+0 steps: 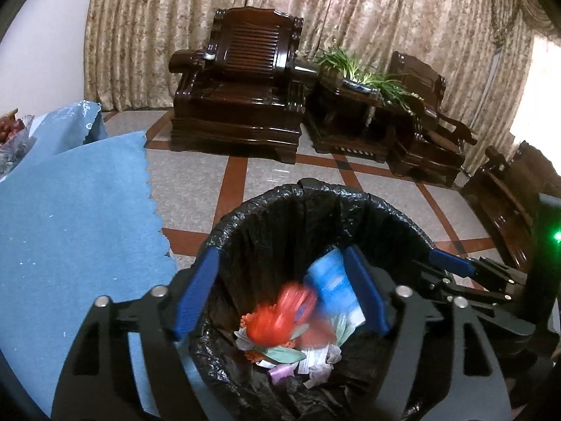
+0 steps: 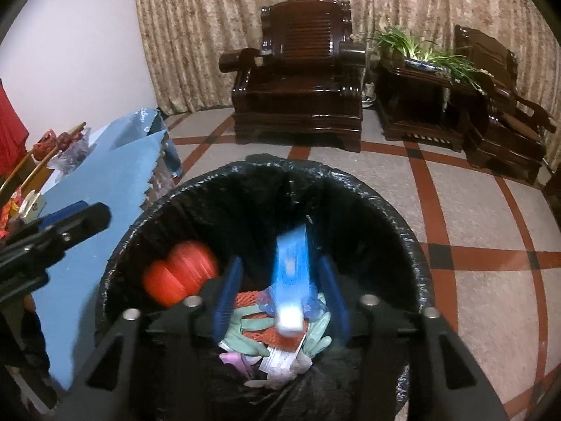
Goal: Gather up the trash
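We hold both grippers over the black-lined trash bin (image 1: 315, 210). Our left gripper (image 1: 280, 294) stands released, and a blurred red item (image 1: 284, 312) is below its spread pads, apart from them. Our right gripper (image 2: 280, 291) is also released; a blurred blue package (image 2: 291, 273) is between its pads, untouched, above the gloves and paper scraps (image 2: 280, 358). Left of the tools lies a blue cloth (image 1: 70, 217). Beyond the bin, across bare tiled floor, stand a dark wooden armchair (image 1: 245, 80), a plant (image 1: 354, 66) and curtains (image 1: 350, 7).
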Demonstrator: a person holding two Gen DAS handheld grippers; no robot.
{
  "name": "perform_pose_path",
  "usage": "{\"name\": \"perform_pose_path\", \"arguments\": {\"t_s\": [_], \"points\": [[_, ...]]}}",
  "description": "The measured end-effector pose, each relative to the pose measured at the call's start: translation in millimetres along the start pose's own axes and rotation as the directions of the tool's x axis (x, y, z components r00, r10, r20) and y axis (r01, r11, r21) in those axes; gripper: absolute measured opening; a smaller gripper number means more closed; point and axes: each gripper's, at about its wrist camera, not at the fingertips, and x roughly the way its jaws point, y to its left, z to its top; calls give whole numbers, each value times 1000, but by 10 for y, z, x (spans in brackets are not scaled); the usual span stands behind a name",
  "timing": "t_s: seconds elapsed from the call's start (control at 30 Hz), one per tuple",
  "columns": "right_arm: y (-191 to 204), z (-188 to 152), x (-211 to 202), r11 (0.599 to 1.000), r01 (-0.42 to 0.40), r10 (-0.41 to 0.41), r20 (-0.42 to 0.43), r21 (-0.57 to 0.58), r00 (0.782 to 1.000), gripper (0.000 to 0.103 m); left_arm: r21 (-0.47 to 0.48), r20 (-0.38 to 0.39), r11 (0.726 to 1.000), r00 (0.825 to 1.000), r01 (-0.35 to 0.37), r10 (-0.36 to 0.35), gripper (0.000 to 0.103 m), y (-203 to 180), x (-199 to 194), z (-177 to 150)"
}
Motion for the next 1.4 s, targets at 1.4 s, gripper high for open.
{"name": "perform_pose_path", "arguments": {"t_s": [1.4], "points": [[924,43,-1545,974,-189,208,156,-125,966,97,-92,168,968,954,-234,247,96,296,-2029,-273]]}}
